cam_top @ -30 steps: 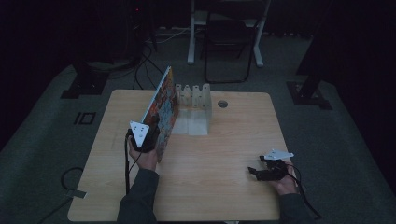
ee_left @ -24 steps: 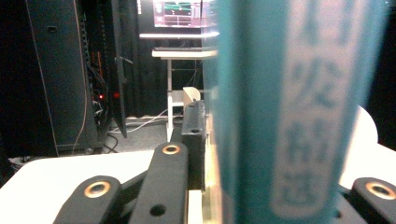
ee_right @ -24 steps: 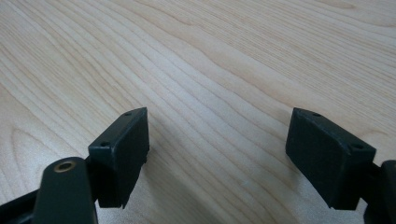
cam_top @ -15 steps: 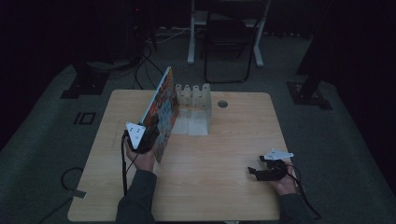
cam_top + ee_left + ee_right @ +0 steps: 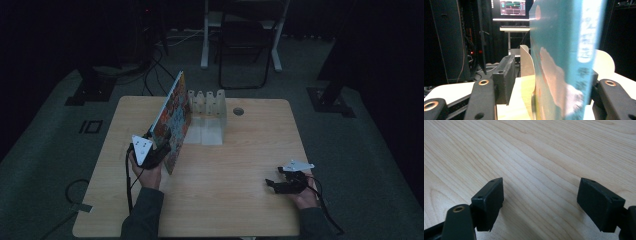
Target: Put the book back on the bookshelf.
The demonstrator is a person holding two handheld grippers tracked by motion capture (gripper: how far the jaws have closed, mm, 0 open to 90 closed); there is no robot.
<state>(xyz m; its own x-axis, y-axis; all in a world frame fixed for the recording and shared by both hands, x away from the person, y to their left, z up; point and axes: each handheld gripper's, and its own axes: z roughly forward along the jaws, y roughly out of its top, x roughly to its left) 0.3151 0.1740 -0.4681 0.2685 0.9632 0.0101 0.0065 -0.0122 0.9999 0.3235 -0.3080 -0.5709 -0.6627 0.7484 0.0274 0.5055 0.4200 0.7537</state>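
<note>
Releasing its hold, the left tool (image 5: 161, 152) has just been opening around the upright book (image 5: 172, 120), whose long axis runs to the white rack (image 5: 207, 102); right of it, the right tool (image 5: 280, 184) rests wide, empty.

A teal book (image 5: 564, 62) stands upright between the black jaws of the tongs (image 5: 546, 87), spine toward the camera. The jaws have just been opening: the left pad stands clear of the cover, the right sits close behind the spine. Beyond stands a white divider rack (image 5: 526, 62) on the pale table (image 5: 449, 91), under a lit monitor (image 5: 509, 7).
</note>
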